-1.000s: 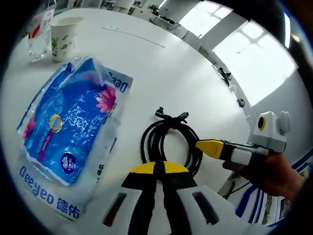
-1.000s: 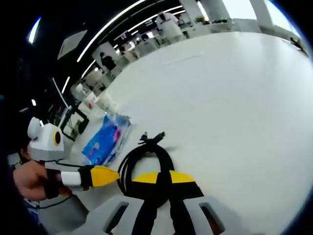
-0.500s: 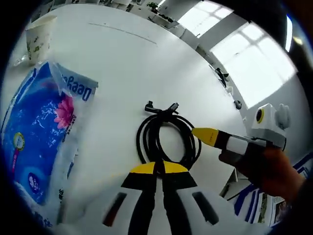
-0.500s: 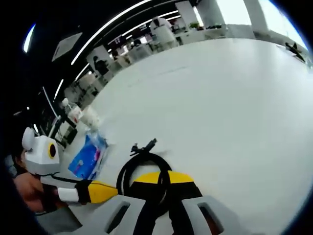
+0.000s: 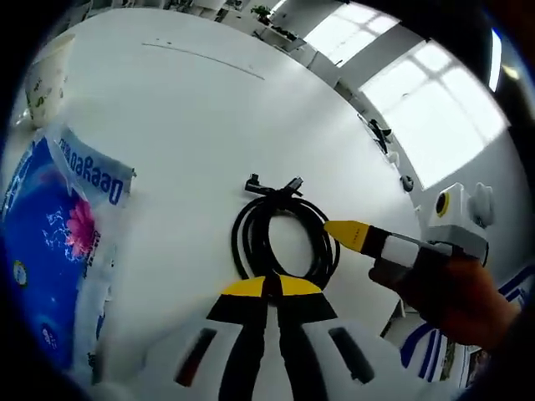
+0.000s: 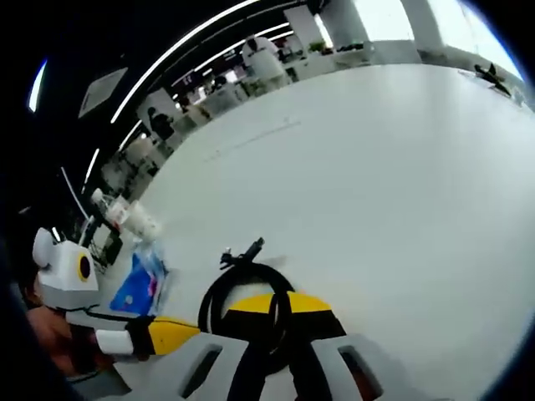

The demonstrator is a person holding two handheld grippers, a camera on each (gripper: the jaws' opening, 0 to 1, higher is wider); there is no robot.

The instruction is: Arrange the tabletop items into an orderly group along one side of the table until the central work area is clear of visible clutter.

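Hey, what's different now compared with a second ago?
Little among the things themselves: the views have swung, so the blue tissue pack and paper cup sit nearer the picture's edge. Both grippers, left and right, stay shut beside the coiled black cable, which lies where it was on the white table.

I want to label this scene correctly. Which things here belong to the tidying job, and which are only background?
Part of the job:
- coiled black cable, with both grippers at it
- blue tissue pack
- paper cup
- left gripper
- right gripper

Only background:
- white table
- windows
- distant office furniture
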